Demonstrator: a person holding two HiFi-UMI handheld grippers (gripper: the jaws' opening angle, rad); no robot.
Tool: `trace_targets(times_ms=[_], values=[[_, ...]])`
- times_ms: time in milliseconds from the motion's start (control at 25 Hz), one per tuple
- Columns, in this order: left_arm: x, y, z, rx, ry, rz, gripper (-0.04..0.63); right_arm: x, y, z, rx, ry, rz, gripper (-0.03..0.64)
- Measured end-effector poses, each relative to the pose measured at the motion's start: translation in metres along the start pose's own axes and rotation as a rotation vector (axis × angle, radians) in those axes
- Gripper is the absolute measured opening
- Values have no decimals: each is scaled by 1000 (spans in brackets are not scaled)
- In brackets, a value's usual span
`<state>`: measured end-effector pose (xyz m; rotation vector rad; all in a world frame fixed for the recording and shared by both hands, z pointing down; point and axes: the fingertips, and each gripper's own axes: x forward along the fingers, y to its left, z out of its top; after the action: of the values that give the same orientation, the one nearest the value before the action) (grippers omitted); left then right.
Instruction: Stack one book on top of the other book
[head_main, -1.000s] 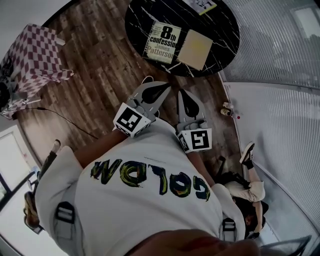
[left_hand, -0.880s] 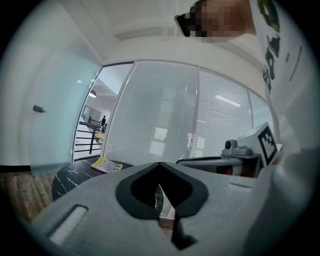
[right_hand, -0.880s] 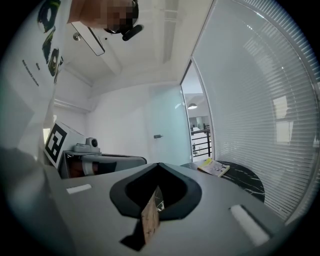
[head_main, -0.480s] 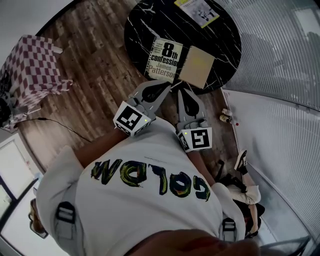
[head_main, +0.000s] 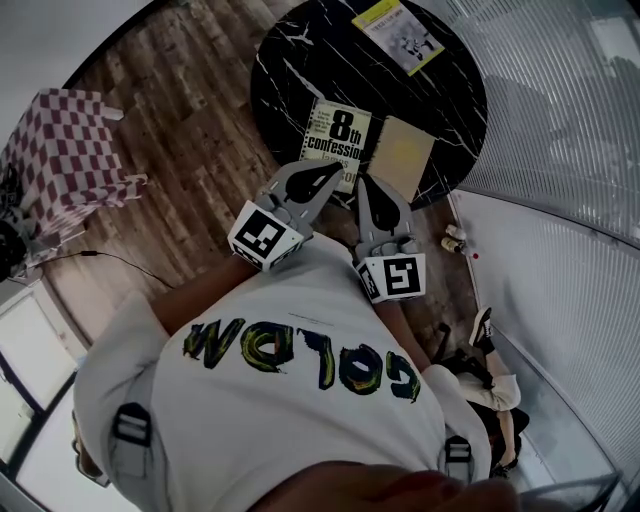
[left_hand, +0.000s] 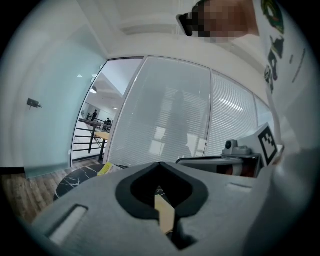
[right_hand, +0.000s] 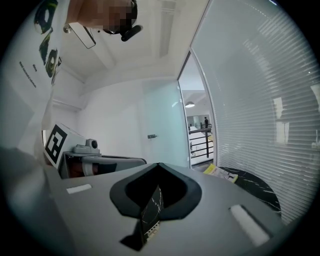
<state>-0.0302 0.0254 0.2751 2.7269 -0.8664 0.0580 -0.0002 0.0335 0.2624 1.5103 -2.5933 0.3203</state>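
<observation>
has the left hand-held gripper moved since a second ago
Yes: the left hand-held gripper has moved toward the table, its tip now at the near rim.

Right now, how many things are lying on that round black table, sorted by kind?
Books: 2 (the printed book and the plain tan book)
Booklets: 1 (the yellow booklet)
Total on the table: 3
</observation>
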Motion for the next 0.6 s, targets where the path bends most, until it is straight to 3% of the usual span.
trace_targets(times_ms=[280,600], values=[[8,20,-1,-24,19,-37,0,28,-3,-5,35,28,-7,3],[2,36,-6,-49,28,-23,-1,39,4,-5,47,26,-1,3]])
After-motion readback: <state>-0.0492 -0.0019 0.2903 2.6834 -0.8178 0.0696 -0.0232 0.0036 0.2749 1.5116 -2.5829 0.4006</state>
